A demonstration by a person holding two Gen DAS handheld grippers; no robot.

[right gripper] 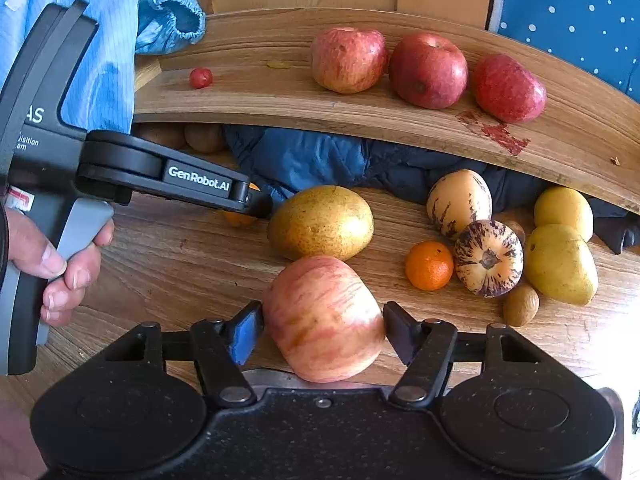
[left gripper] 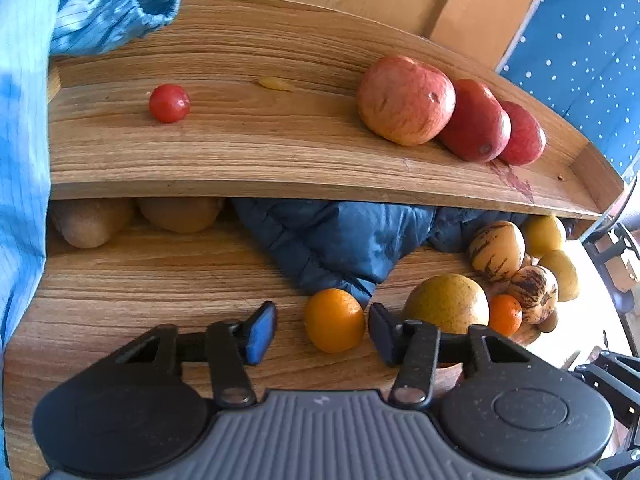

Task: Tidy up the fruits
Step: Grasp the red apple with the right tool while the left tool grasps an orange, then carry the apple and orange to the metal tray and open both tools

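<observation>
the sorting looks partly done: three red apples [right gripper: 428, 70] sit in a row on the far raised wooden shelf [right gripper: 280, 100], touching or nearly touching, with a small red cherry tomato [right gripper: 201, 77] alone well to their left. the rest is still loose on the lower surface [right gripper: 180, 264]: a large yellow-green pear [right gripper: 320, 222], two striped pepino melons [right gripper: 488, 258], a small mandarin [right gripper: 429, 265], yellow mangoes [right gripper: 560, 264] at the right, and brown kiwis [left gripper: 92, 220] tucked under the shelf at the far left. the right gripper [right gripper: 324, 330] is closed on a pale pink-striped apple [right gripper: 324, 320], both pads pressed against its sides near the camera; this fruit seems headed for the apple row. the held apple is roundish with no strong long axis; its stem end cannot be seen, so which way it points is unclear. the left gripper [left gripper: 322, 330] is spread wide, straddling an orange [left gripper: 334, 320] on the surface without touching it, judged to be lining up a grasp. the orange is also nearly round, its axis not readable.
</observation>
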